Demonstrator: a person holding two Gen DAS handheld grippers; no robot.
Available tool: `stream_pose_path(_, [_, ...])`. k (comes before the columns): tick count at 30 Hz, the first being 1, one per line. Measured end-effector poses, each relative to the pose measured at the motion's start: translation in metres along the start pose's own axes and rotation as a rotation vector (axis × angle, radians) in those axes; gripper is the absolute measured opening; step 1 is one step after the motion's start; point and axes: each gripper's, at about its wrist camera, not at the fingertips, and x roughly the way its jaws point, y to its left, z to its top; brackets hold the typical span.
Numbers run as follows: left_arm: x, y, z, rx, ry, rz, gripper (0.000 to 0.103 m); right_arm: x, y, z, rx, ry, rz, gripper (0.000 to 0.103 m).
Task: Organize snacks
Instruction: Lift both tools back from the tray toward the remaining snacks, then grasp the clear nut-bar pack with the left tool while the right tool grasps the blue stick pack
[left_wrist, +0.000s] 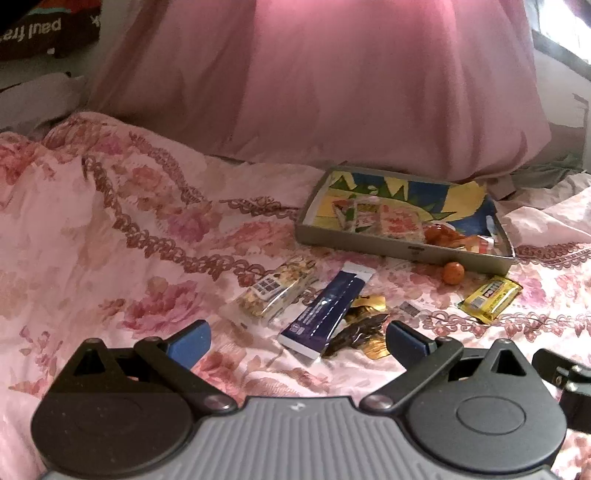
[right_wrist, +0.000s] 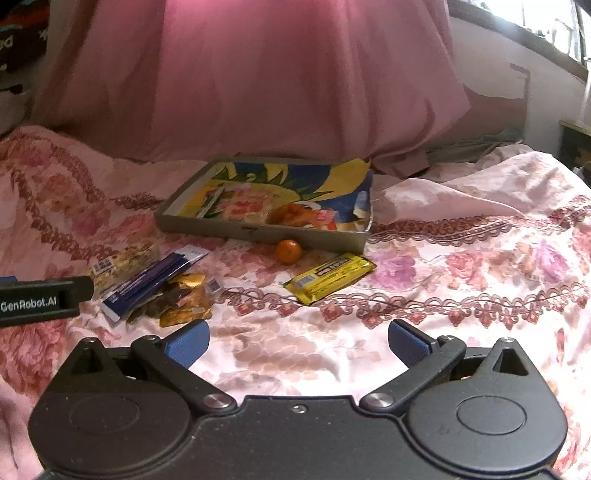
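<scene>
Your left gripper (left_wrist: 297, 341) and your right gripper (right_wrist: 297, 341) both hover over the pink floral bedspread (right_wrist: 461, 236), blue-padded jaws spread wide and holding nothing. The shallow grey cardboard tray with a blue-and-yellow printed liner (right_wrist: 207, 227) lies toward the far edge of the bedspread, just before the large pink pillow (right_wrist: 258, 85); inside it rest several red-and-white wrapped snacks (left_wrist: 397, 221) and orange-red pieces (left_wrist: 439, 234) near its front right corner. A small round orange fruit (right_wrist: 288, 251) sits on the bedspread, touching or just beside the tray's front wall. The yellow rectangular snack packet (right_wrist: 330, 277) lies near the fruit, toward you. A cluster lies to the left: a clear pouch of mixed nuts (left_wrist: 275, 291), a long dark-blue sachet (left_wrist: 325, 310) beside it, and a crumpled gold-and-brown wrapper (left_wrist: 364, 328) partly under the sachet. In the left wrist view this cluster lies just beyond your left gripper's fingertips (left_wrist: 400, 334).
</scene>
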Motion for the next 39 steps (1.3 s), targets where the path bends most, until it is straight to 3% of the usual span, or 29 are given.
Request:
stream_pose_path(16, [0.014, 0.020, 0.009, -0.100, 0.086, 0.019, 0.103, 0.020, 0.026, 0.012, -0.141, 0.037, 0.104, 0.102])
stream_pose_path(20, [0.022, 0.027, 0.014, -0.123, 0.120, 0.005, 0.103, 0.026, 0.028, 0.018, -0.167, 0.052, 0.160, 0.102])
stream_pose_path(24, [0.032, 0.036, 0.024, -0.141, 0.151, -0.013, 0.103, 0.034, 0.033, 0.023, -0.283, 0.077, 0.233, 0.102])
stream_pose_path(28, [0.045, 0.051, 0.039, -0.135, 0.147, -0.018, 0.103, 0.044, 0.031, 0.030, -0.373, 0.061, 0.279, 0.102])
stream_pose_path(39, [0.098, 0.070, 0.070, -0.035, 0.221, -0.114, 0.103, 0.076, 0.040, 0.033, -0.390, 0.077, 0.391, 0.102])
